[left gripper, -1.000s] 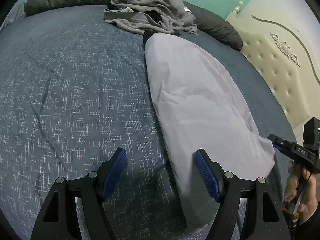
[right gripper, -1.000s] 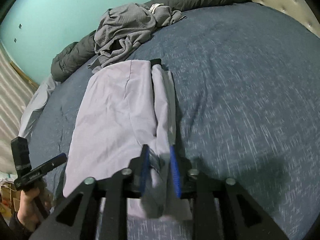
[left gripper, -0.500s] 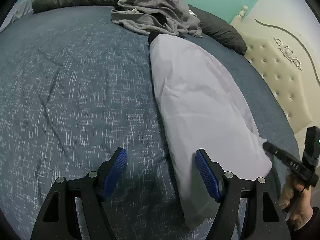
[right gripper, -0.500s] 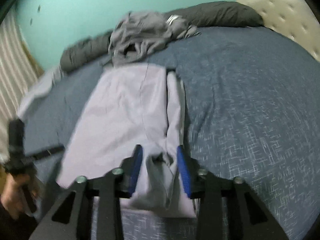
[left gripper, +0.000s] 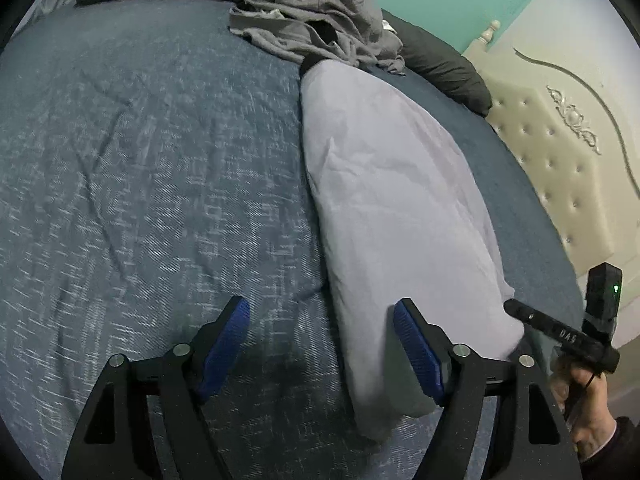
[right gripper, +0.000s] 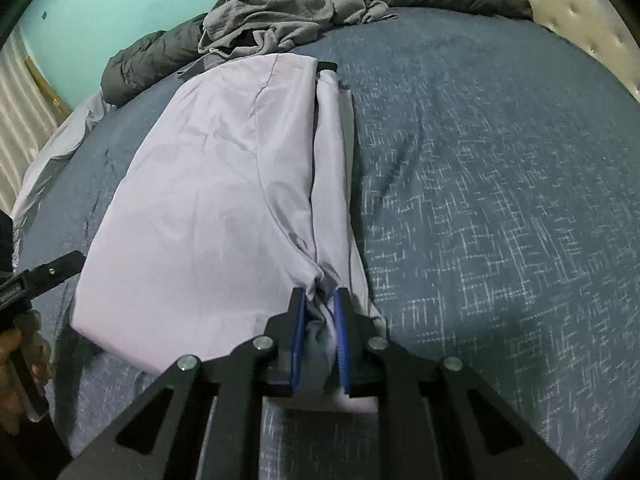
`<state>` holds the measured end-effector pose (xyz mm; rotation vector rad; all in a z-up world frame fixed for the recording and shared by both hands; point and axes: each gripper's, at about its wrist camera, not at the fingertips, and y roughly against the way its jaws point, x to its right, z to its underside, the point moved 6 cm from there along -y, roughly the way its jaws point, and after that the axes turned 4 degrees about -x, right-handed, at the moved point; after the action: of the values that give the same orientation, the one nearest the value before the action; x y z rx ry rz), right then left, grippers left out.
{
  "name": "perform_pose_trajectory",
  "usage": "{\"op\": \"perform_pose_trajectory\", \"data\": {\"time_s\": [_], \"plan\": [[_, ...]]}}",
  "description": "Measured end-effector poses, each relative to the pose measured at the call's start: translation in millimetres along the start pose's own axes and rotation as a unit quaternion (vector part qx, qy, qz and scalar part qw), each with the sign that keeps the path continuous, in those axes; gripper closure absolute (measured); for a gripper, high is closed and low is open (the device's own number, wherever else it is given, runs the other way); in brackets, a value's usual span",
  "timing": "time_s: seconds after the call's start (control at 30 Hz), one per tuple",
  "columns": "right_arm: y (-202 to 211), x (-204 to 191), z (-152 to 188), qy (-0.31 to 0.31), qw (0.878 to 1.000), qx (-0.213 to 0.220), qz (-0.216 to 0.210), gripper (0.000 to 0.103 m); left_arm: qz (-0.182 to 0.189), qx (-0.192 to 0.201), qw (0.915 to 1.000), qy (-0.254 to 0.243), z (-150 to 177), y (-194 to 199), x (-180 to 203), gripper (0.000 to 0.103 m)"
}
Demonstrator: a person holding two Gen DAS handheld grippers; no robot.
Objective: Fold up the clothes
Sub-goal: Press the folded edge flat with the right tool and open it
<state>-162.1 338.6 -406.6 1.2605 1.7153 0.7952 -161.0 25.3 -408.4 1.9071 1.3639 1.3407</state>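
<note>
On the bed [right gripper: 500, 200], right tool [right gripper: 320, 300] closing, pinching lilac garment [right gripper: 208, 208].

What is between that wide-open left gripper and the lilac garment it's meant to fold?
Nothing visible. The left gripper hangs open above the blue bedspread, its right pad right at the edge of the lilac garment. The grey clothes pile lies far beyond.

White "DAS" on the right gripper [left gripper: 568, 334] body.
</note>
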Motion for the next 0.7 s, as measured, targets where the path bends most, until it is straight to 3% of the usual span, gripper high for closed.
{"op": "perform_pose_trajectory", "data": {"time_s": [0.1, 0.13, 0.17, 0.3, 0.43, 0.47, 0.7], "plan": [[13.8, 10.7, -2.4, -0.044, 0.998, 0.001, -0.037, 0.078, 0.010, -0.010, 0.9999, -0.003, 1.5, -3.0, 3.7, 0.024], [17.0, 13.7, -3.6, -0.057, 0.998, 0.003, -0.040, 0.065, 0.012, -0.013, 0.9998, -0.006, 2.0, -3.8, 5.6, 0.024], [20.0, 17.2, -5.5, -0.068, 0.997, 0.004, -0.047, 0.059, 0.014, -0.016, 0.9997, -0.010, 3.0, -4.4, 7.5, 0.023], [20.7, 24.7, -11.9, -0.099, 0.992, -0.009, -0.073, 0.050, 0.026, -0.033, 0.9989, -0.019, 7.6, -12.7, 14.7, 0.023], [15.9, 13.7, -13.9, -0.112, 0.986, -0.023, -0.117, 0.049, 0.045, -0.043, 0.9980, 0.002, 8.4, -21.8, 13.3, 0.023], [14.4, 9.6, -13.5, -0.108, 0.987, -0.025, -0.120, 0.045, 0.046, -0.044, 0.9980, 0.002, 8.2, -23.3, 13.9, 0.023], [-4.7, -1.3, -6.6, -0.065, 0.993, -0.061, -0.082, 0.040, 0.049, -0.056, 0.9972, -0.011, 6.8, -35.5, 21.9, 0.023]]}}
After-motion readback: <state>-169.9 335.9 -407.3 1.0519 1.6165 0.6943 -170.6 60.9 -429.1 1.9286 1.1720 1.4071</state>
